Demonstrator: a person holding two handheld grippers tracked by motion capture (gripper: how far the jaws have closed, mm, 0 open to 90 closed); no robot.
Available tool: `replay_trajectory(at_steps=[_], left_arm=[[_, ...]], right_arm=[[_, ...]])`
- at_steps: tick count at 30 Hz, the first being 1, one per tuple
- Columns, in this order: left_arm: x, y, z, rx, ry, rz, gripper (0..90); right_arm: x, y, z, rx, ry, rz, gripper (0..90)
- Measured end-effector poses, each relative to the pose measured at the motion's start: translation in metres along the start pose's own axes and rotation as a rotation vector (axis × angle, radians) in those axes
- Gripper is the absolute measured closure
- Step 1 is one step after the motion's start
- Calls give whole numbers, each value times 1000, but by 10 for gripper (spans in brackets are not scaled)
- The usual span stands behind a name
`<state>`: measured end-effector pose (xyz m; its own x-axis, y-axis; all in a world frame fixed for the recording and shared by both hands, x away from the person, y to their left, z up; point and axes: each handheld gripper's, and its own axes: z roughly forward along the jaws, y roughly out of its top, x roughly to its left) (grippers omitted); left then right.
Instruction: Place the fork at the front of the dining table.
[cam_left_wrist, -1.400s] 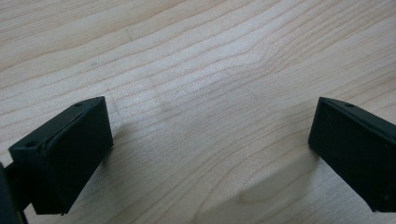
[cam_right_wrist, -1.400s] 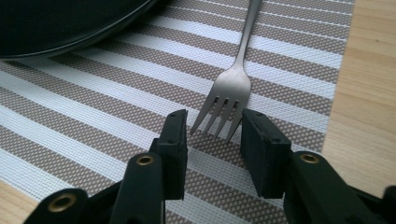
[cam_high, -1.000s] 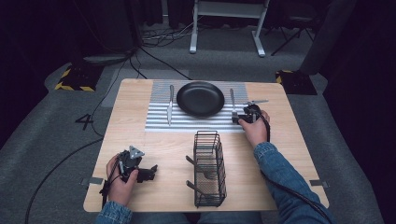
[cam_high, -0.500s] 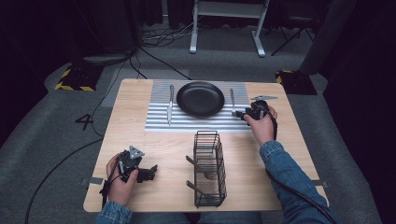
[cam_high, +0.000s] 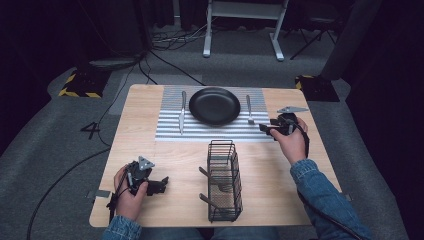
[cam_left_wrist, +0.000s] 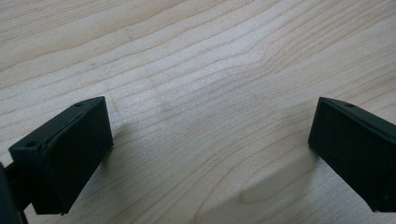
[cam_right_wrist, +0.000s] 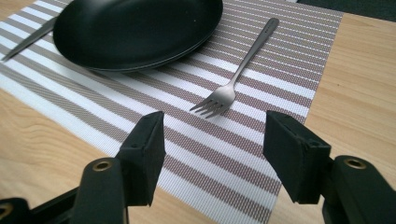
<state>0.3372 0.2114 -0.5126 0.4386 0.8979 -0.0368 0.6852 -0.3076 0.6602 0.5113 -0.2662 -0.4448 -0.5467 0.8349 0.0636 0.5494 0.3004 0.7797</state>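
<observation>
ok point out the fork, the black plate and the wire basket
fork (cam_right_wrist: 219, 100): right gripper view, on the neck just above the tines
black plate (cam_high: 215, 105): high view, centre of the dish
wire basket (cam_high: 223, 216): high view, near rim

Knife (cam_right_wrist: 28, 37) blade behind plate (cam_right_wrist: 135, 28)

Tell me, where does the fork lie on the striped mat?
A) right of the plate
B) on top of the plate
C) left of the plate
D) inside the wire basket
A: in the high view the fork lies on the mat just right of the black plate, with the knife on the plate's left.
</observation>
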Motion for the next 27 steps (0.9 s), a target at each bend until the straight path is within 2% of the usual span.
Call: replay_trajectory(at_steps=[2, 7, 9, 12, 13, 15, 19, 27], left_arm=[[0, 0, 0, 1, 1, 0, 0], [0, 0, 0, 0, 0, 0, 0], [0, 0, 0, 1, 1, 0, 0], [0, 0, 0, 0, -1, 0, 0], [0, 0, 0, 0, 0, 0, 0], [0, 0, 0, 1, 1, 0, 0], [0, 0, 0, 1, 0, 0, 0], [0, 0, 0, 1, 0, 0, 0]], right_arm=[[-1, -5, -10, -5, 15, 2, 392], [-4, -13, -22, -8, 31, -12, 385], [-6, -22, -35, -14, 47, -22, 378], [-7, -27, -42, -16, 55, -24, 374], [-9, -33, -50, -12, 67, -20, 363], [-10, -37, -56, -7, 78, -20, 361], [-11, -46, -67, -4, 78, -28, 356], [-9, -65, -82, -14, 79, -13, 339]])
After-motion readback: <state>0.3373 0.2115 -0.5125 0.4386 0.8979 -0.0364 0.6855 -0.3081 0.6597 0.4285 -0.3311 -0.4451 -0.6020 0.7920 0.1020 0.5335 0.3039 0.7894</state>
